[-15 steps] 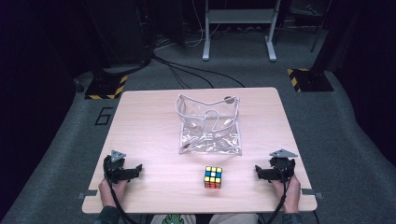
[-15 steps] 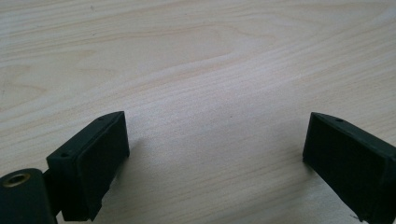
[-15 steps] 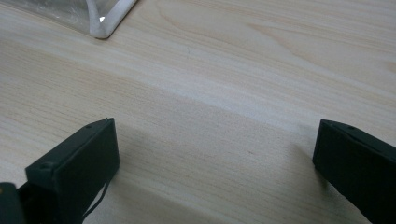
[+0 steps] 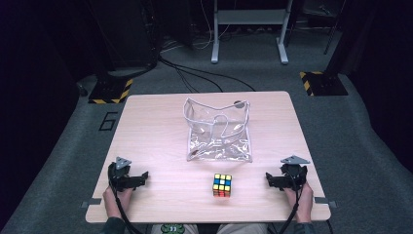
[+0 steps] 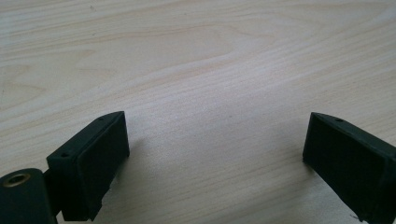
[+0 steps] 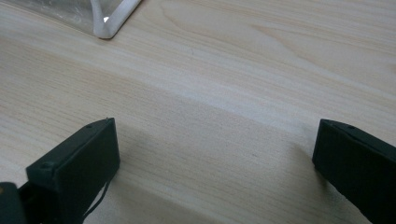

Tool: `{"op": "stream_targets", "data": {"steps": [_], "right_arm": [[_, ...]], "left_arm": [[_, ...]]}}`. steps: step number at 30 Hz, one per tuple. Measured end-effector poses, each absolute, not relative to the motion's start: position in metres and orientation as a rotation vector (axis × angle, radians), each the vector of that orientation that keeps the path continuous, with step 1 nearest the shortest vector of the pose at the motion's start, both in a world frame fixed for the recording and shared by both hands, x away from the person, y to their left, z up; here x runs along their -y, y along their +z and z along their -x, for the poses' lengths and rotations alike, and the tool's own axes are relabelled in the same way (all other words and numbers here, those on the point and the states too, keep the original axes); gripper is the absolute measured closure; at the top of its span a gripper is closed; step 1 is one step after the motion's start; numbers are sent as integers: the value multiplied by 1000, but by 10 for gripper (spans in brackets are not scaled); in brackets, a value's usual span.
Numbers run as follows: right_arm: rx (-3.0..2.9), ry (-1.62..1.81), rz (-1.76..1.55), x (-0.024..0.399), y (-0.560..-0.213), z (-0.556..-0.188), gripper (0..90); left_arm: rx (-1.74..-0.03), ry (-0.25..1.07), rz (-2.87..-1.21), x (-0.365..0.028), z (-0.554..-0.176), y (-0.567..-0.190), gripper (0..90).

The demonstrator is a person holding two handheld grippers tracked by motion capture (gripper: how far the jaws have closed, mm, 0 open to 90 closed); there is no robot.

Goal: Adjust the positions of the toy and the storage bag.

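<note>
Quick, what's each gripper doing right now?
Left gripper: open, holding nothing, over bare table.
Right gripper: open, holding nothing.

One wooden table [image 4: 146,126] holds one clear plastic pouch [image 4: 219,134] and one colourful puzzle cube [image 4: 222,185], flanked by two handheld grippers.

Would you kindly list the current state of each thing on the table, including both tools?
Clear pouch: lying on the table, its top open, nothing visible inside.
Puzzle cube: resting on the table in front of the pouch, apart from it, colours mixed, untouched.
Left tool: jaws wide open, holding nothing, low over bare wood.
Right tool: jaws wide open, holding nothing, near the pouch's white-trimmed corner.
</note>
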State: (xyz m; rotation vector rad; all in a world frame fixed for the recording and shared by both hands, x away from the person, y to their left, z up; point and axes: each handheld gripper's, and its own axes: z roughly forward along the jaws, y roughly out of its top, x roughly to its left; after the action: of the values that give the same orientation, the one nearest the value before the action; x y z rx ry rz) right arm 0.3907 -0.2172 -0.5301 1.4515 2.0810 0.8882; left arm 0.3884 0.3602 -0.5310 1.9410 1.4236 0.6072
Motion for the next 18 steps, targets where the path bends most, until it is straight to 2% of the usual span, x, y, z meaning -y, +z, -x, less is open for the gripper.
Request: {"op": "stream_targets", "data": {"steps": [12, 14, 15, 18], "right_arm": [[-2079, 886, -1454, 217, -530, -391, 0], [-2086, 887, -1443, 217, -530, -392, 0], [-2091, 892, -1441, 217, -530, -393, 0], [-2091, 892, -1442, 217, -530, -393, 0]], "left_arm": [[-1445, 620, -1928, -361, -389, -531, 66], [-1522, 645, -1887, -361, -391, -531, 67], [-1613, 683, -1823, -360, -394, -531, 67], [-1601, 684, -1837, -360, -395, -531, 65]]}}
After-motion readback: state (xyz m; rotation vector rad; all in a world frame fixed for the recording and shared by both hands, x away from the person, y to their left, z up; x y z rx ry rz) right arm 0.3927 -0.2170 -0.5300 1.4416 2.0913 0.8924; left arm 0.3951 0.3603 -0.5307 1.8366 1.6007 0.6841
